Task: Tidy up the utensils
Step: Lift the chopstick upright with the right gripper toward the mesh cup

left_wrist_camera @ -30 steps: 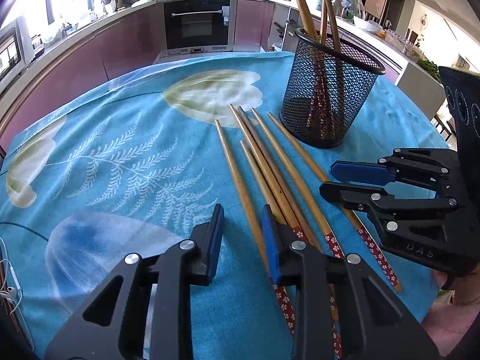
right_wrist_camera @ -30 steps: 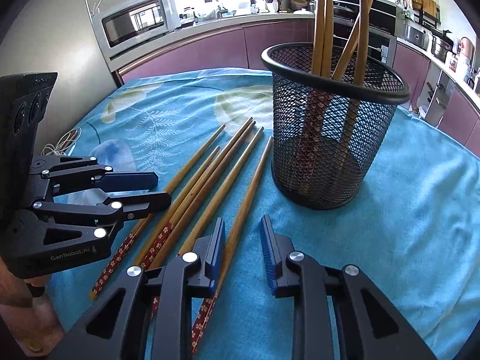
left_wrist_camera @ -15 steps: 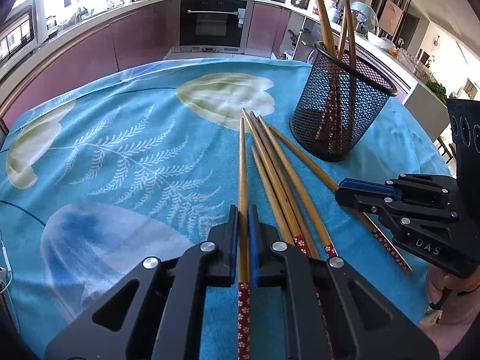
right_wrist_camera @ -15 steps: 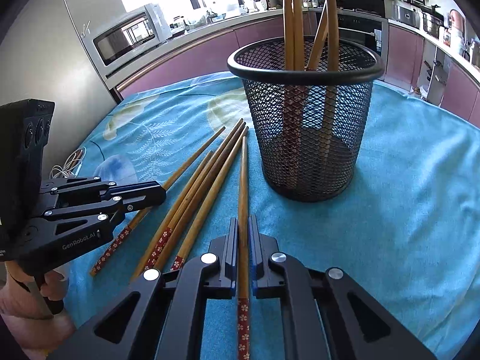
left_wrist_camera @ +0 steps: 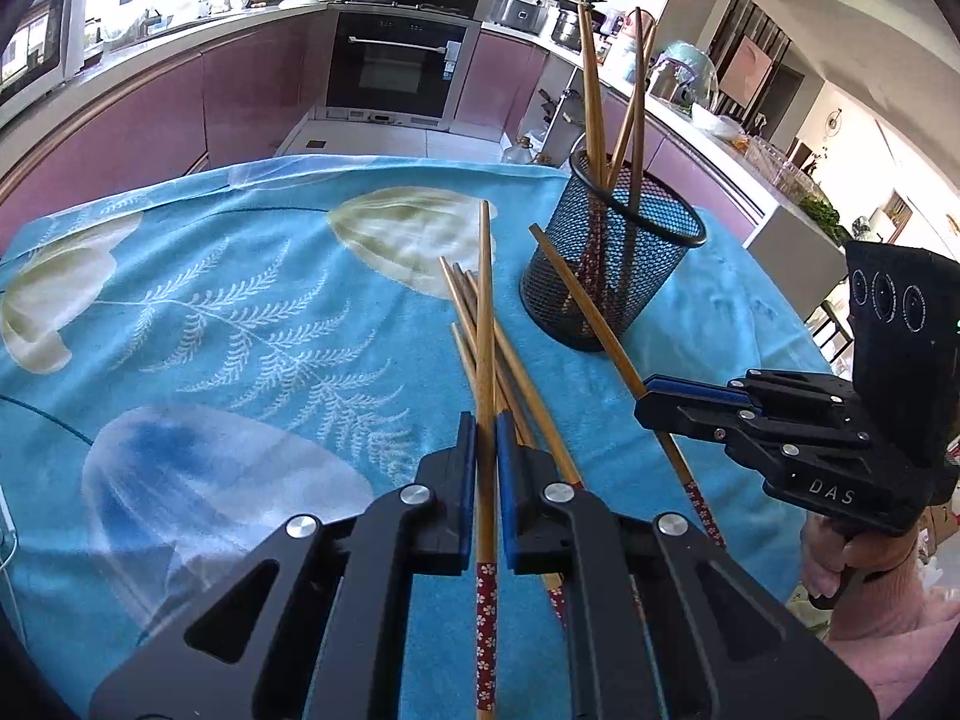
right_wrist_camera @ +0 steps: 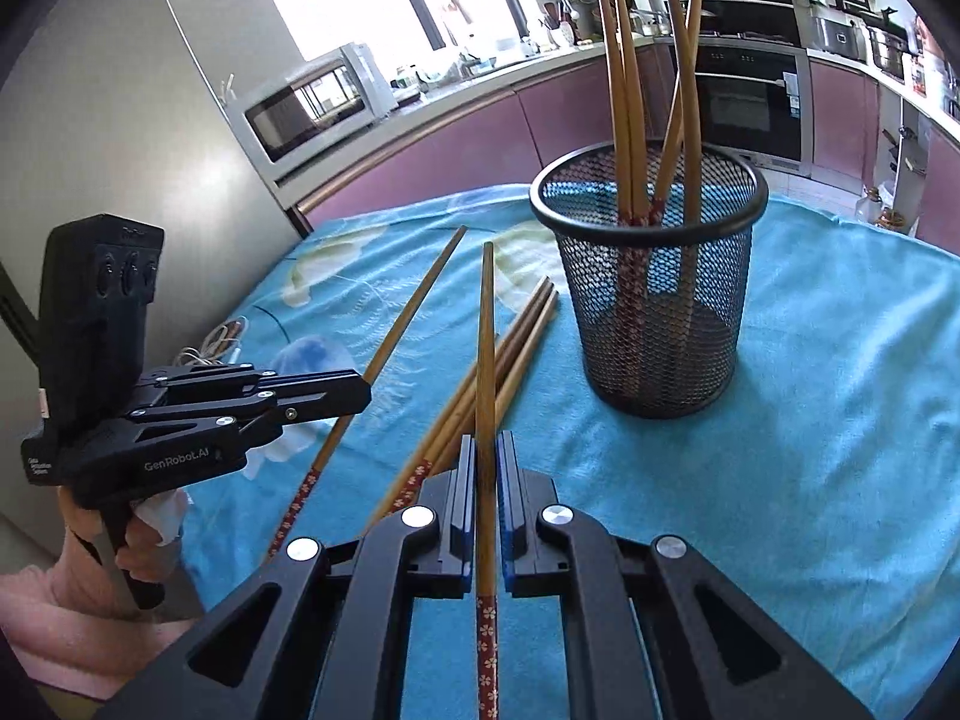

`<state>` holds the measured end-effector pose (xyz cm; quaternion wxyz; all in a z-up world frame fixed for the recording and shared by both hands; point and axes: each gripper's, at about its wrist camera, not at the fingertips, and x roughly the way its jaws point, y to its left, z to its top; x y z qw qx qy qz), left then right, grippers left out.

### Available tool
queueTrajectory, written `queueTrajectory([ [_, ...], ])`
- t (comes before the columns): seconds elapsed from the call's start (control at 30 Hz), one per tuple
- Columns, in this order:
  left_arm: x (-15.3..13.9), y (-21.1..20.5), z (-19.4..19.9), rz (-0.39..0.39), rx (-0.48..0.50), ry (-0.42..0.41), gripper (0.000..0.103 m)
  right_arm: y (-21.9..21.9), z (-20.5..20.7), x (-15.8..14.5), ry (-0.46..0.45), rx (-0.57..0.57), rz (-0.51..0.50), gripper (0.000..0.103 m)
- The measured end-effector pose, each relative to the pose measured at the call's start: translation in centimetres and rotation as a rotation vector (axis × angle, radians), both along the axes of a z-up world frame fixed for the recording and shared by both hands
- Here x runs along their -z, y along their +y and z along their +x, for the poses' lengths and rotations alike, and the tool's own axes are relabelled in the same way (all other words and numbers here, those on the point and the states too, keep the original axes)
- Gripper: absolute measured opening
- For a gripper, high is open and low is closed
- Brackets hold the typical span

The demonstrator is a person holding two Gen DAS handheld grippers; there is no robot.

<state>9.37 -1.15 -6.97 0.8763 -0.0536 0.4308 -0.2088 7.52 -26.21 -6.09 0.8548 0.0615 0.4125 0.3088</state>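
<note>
My left gripper is shut on a wooden chopstick with a red flowered end, lifted off the table and pointing ahead. My right gripper is shut on another chopstick, also lifted. The right gripper also shows in the left wrist view, its chopstick pointing toward the black mesh cup. The cup stands upright and holds several chopsticks. The left gripper shows at the left of the right wrist view. Several loose chopsticks lie on the cloth between the grippers.
A blue leaf-patterned cloth covers the round table. A white cable lies near the table's left edge. Kitchen counters, an oven and a microwave stand beyond the table.
Both grippers closed on one chopstick each, then raised them off the cloth. The cup now looks farther away in both views.
</note>
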Motion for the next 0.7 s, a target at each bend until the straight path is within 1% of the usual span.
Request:
queueTrajectory([
  [0.13,-1.2,0.4,-0.5,-0.04,0.014,-0.019,0.008,-0.6,-0.4,-0.9,-0.015,-0.01,0.046,0.006],
  [0.3,-2.8,0.7,-1.1,-0.083,0.026,-0.048,0.008,-1.2,-0.9,-2.1,-0.053,-0.002,0.068,0.006],
  [0.7,-6.1,1.5,-2.1,-0.134,0.031,-0.114,0.007,-2.7,-0.9,-4.3,-0.119,0.025,0.113,0.006],
])
